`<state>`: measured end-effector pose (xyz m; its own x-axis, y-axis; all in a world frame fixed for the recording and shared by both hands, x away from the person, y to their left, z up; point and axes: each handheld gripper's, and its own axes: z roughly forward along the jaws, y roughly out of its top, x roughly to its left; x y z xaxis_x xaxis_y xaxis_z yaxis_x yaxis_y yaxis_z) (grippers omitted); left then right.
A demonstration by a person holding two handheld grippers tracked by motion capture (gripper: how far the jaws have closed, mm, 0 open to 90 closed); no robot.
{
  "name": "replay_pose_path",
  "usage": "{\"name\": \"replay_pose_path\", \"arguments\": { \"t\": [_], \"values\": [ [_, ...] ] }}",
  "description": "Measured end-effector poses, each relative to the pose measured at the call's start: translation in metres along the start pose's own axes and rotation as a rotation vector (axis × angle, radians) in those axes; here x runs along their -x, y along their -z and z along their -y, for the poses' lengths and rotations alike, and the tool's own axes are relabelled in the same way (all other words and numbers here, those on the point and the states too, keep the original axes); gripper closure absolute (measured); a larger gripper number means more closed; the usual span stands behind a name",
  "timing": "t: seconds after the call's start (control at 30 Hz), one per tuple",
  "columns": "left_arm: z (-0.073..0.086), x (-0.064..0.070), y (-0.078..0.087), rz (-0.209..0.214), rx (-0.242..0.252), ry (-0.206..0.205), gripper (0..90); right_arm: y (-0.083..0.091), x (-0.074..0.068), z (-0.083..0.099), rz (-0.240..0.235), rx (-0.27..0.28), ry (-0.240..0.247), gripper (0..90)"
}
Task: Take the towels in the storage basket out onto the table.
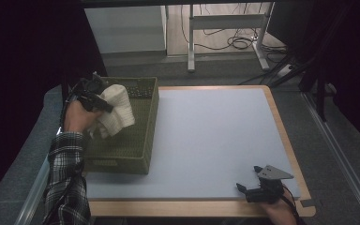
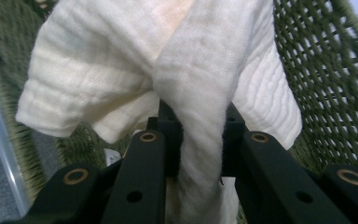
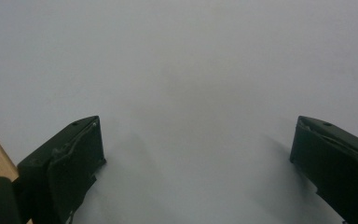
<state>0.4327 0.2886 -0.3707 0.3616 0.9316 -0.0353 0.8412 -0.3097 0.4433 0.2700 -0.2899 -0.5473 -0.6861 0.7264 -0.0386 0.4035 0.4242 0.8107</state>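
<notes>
A person sits at a table covered by a pale grey mat (image 1: 215,140) with a light wooden border. At the left side of the mat stands a rectangular olive-green woven basket (image 1: 143,140).

The left gripper (image 1: 104,105), held in the person's left hand (image 1: 77,117) with a black-and-white plaid sleeve (image 1: 65,168) behind it, is raised over the basket's left part. Its jaws are clamped on a cream-white, soft, ribbed cloth (image 1: 117,111). In the left gripper view the cloth (image 2: 168,79) is bunched into a narrow fold pinched between the two black jaws, with looser folds spreading out to either side and the basket's woven wall (image 2: 326,79) behind it. From the high view the cloth hangs over the basket's interior, lifted above the basket floor; whether its lowest edge touches the weave cannot be told. A dark, flat object (image 1: 138,89) lies at the far end of the basket.

The right gripper (image 1: 249,180) rests low at the near right corner of the mat, well apart from the basket. Its jaws stand wide apart with nothing between them, and the right gripper view looks across bare grey mat (image 3: 191,70).
</notes>
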Motion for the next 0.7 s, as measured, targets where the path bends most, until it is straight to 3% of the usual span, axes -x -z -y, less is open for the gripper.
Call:
{"name": "replay_pose_path", "arguments": {
  "t": [0.33,0.7],
  "values": [
    [0.003,0.006,0.027,0.019,0.078,-0.022,76.9,0.0,0.0,0.0,0.001,-0.001,0.0,2.5],
    [-0.009,0.027,0.042,0.05,0.128,-0.062,76.7,0.0,0.0,0.0,0.001,0.0,-0.001,2.5]
  ]
}}
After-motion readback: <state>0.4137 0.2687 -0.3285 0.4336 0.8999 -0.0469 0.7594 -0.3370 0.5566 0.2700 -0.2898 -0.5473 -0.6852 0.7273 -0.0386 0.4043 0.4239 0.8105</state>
